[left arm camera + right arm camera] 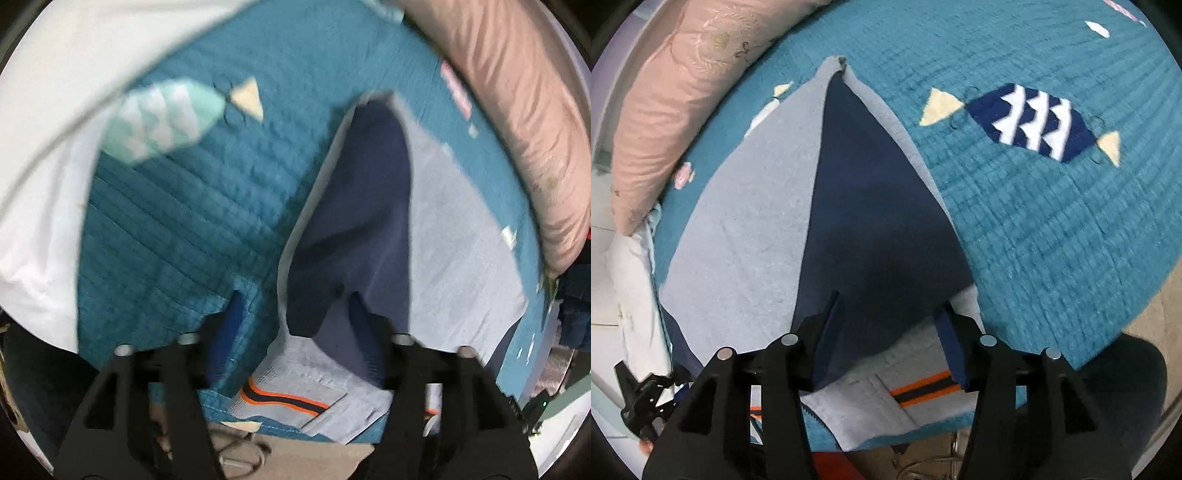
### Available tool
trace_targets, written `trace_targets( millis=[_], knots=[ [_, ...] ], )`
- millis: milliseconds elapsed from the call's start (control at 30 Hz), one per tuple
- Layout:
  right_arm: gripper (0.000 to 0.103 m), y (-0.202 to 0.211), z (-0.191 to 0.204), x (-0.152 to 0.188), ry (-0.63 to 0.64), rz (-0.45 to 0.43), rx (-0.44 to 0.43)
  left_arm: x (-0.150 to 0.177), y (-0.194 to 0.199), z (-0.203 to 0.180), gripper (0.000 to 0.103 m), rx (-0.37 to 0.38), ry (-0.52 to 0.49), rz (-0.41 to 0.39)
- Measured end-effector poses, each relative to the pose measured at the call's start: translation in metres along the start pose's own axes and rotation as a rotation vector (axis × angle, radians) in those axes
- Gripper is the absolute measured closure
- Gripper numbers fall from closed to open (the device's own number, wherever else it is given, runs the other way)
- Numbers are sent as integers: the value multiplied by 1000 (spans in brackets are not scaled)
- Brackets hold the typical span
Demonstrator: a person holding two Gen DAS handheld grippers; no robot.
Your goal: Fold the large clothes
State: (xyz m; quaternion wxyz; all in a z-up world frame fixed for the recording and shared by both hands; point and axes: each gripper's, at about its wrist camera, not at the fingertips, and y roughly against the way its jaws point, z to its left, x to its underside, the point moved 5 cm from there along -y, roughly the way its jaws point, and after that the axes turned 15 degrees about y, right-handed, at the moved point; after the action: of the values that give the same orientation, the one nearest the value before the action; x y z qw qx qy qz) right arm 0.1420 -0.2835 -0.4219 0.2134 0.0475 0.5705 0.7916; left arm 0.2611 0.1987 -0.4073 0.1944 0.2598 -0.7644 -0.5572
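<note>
A grey and navy garment [746, 229] lies spread on the teal quilt [1052, 229], near a pink pillow [676, 110] — its orange-striped hem [284, 400] at the near edge. Both the left gripper [291, 325] and the right gripper [886, 317] hang over it with fingers spread wide, grasping nothing.

No readable text, label, brand or number shows in either view. The quilt [1052, 229] carries only fish shapes, and the garment [746, 229] only an orange and navy stripe, neither with any lettering
</note>
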Motion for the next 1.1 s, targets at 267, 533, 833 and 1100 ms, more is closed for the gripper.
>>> trace_targets(
  millis=[267, 533, 833, 1100],
  knots=[
    [53, 5, -16, 9, -52, 22, 12, -2, -4, -19, 60, 8, -90, 32],
    [72, 9, -7, -17, -36, -101, -82, -1, 0, -33, 95, -30, -164, -21],
    [95, 21, -5, -22, 13, -149, -38, 3, 11, -18, 96, -8, -166, -29],
    [96, 48, -7, 1, 4, -185, -24, 21, 30, 2, 96, 70, -167, -3]
  ],
)
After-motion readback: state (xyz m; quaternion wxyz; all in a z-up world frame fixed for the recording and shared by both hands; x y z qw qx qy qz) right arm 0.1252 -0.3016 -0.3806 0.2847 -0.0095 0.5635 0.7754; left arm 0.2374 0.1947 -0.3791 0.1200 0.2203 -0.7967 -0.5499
